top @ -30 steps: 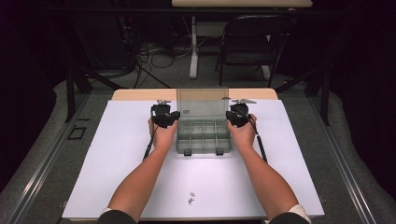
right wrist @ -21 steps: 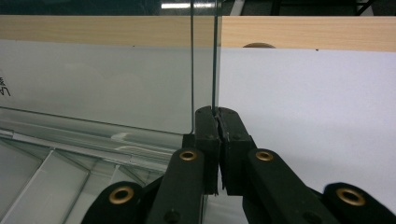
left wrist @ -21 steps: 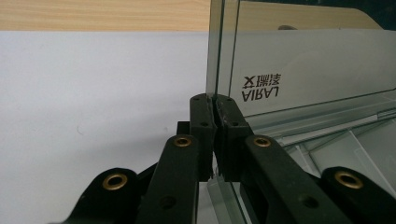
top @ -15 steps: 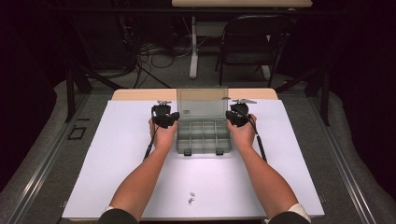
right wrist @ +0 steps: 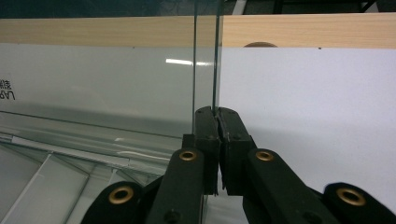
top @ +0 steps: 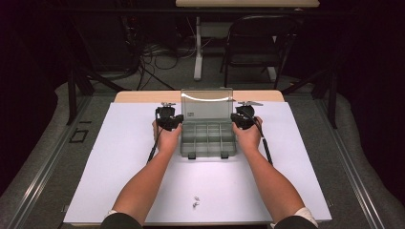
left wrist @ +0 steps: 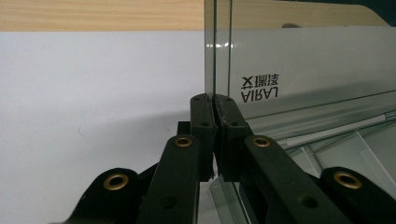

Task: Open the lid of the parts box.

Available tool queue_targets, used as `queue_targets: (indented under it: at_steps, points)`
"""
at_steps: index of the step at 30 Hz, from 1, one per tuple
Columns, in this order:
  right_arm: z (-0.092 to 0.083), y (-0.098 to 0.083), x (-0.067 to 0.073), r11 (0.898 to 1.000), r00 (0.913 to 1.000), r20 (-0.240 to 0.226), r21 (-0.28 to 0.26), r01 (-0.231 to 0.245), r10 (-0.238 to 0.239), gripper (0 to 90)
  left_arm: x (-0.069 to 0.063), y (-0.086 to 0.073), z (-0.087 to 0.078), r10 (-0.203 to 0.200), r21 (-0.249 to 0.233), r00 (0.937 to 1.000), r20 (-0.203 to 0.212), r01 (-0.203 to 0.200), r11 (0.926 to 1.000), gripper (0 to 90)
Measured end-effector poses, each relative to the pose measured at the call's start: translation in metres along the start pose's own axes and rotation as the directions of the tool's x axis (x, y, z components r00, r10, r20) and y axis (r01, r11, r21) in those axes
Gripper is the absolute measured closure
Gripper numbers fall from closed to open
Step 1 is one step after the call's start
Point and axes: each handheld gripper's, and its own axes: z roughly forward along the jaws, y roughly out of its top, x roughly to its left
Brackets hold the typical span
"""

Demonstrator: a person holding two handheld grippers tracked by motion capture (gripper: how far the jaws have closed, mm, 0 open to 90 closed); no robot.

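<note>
High view: a clear grey plastic compartment box (top: 208,138) sits between the left gripper (top: 168,119) and the right gripper (top: 242,118), its see-through lid (top: 207,101) standing upright.
Left gripper: its jaws have just been closing and now clench the lid's left edge (left wrist: 217,56).
Right gripper: clamped on the lid's right edge (right wrist: 205,60).
Small screws (top: 195,201): well behind both grippers, on the white table sheet (top: 124,157).

Claw (left wrist: 214,105) clamped on clear lid (left wrist: 299,70)

A: Item: clear lid (left wrist: 308,70). Any marking?
B: One imprint, at 3 o'clock in the left gripper view, seen mirrored: "AIRAJ" under three characters I can't read.
</note>
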Motion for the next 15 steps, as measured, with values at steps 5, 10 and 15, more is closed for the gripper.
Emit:
queue_targets:
  at_steps: [5, 10, 15]
  points:
    - [0.0004, -0.0003, -0.0002, 1.000, 1.0000, -0.001, -0.001, -0.003, 0.003, 87.6, 0.0006, -0.0002, 0.0005, -0.008, -0.002, 1.0000, 0.002, 0.008, 1.0000, 87.5]
    - [0.0013, -0.0006, -0.0006, 1.000, 1.0000, -0.003, 0.000, -0.004, 0.004, 87.7, 0.0012, -0.0003, 0.0010, -0.011, 0.000, 0.9999, 0.006, 0.011, 0.9999, 87.6]
    - [0.0011, -0.0006, -0.0013, 1.000, 1.0000, -0.003, 0.016, 0.002, -0.002, 87.8, 0.0026, -0.0003, 0.0018, -0.017, 0.001, 0.9998, 0.012, 0.017, 0.9998, 87.8]
